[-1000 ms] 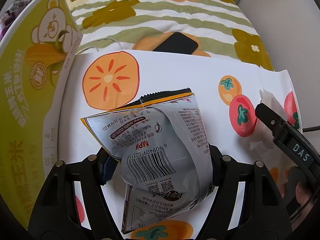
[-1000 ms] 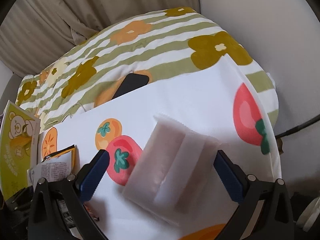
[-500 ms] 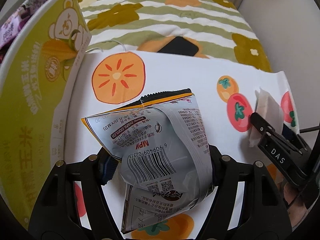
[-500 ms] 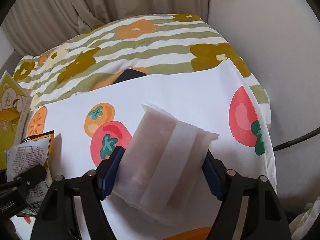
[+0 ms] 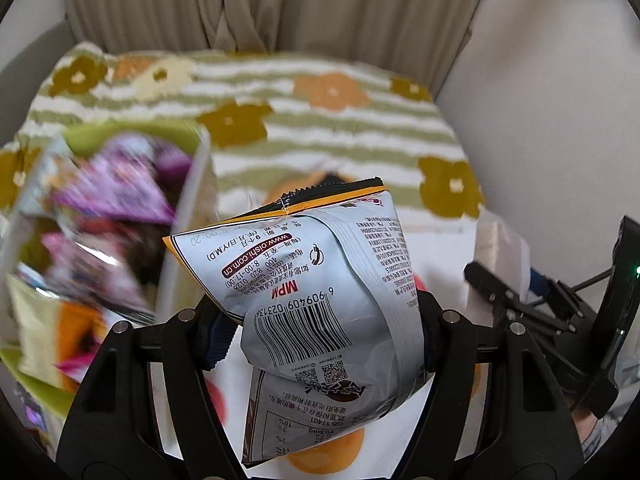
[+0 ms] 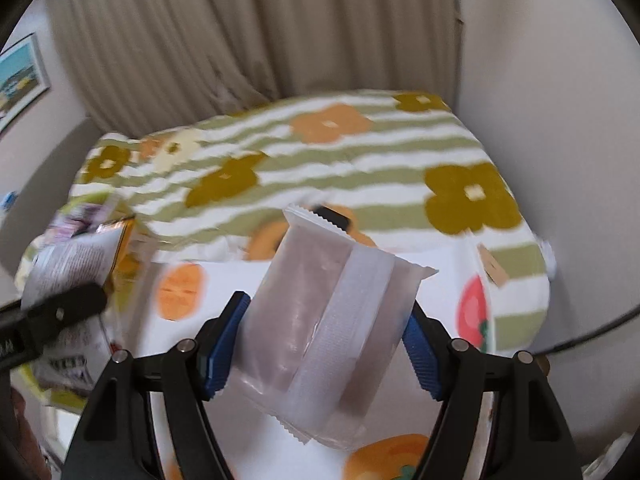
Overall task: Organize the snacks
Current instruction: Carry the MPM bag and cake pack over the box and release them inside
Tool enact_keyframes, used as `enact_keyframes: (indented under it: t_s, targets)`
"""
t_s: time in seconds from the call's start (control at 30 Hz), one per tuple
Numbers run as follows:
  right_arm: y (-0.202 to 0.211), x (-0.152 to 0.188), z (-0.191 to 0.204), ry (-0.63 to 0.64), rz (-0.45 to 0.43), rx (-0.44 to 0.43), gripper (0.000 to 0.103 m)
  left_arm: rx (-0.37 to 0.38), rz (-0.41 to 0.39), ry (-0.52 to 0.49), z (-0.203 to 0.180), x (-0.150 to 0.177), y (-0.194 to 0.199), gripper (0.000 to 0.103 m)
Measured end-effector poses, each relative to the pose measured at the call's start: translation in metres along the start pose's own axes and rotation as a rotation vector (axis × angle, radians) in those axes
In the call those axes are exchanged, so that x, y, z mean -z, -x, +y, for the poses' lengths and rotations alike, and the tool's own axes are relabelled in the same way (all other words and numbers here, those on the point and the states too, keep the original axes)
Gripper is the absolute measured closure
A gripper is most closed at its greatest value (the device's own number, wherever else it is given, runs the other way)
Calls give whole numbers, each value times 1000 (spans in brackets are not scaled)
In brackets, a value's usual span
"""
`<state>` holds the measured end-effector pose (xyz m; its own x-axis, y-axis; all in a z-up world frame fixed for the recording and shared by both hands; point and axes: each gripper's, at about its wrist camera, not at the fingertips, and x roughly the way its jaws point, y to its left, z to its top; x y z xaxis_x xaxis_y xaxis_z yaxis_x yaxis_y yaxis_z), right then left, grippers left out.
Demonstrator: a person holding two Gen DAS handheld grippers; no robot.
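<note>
**Both snack packs lifted and swung toward the open box**

The left tool [image 5: 320, 336] was pinching a silver chip bag [image 5: 316, 292], barcode side up, its crimped black-and-yellow seal pointing away from the camera. The right tool [image 6: 324, 344] was clamped on a frosted, translucent wafer-type packet [image 6: 332, 320], held slantwise between the blue pads [image 6: 224, 344].

A second before, both views looked down on the white fruit-print cloth [image 6: 240, 276], with the packs held low over it and the yellow-green bear-print box seen only from its outer side. Now both cameras had tilted up to take in the curtain [image 5: 280, 4] and the floral striped blanket [image 6: 360, 152], and the packs hung clear of the cloth. From the left wrist, the box [image 5: 188, 216] showed its open top just left of the chip bag, with purple and orange packets [image 5: 108, 196] blurred inside. The blur suggested quick motion.

This reads as the carry phase: both items grasped and raised, the chip bag nearest the box mouth, so it would probably go in first. The right tool's packet sat well to the right, beside the other tool in the left view. The crumpled bag could catch on the box wall on its way in.
</note>
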<state>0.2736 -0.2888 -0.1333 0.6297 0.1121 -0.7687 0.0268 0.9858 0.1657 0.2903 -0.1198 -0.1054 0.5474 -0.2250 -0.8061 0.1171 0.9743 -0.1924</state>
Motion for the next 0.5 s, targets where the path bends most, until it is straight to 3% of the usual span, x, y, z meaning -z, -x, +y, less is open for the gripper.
enact_keyframes:
  t_s: [0.27,0.5]
  targets:
    - [37,-26,100,113,-57,-154,34,-69,-112,22,82,-35,77,36]
    - [33,-31,192,185,-58,-255,34,-130,-99,71,175,-42,95,36]
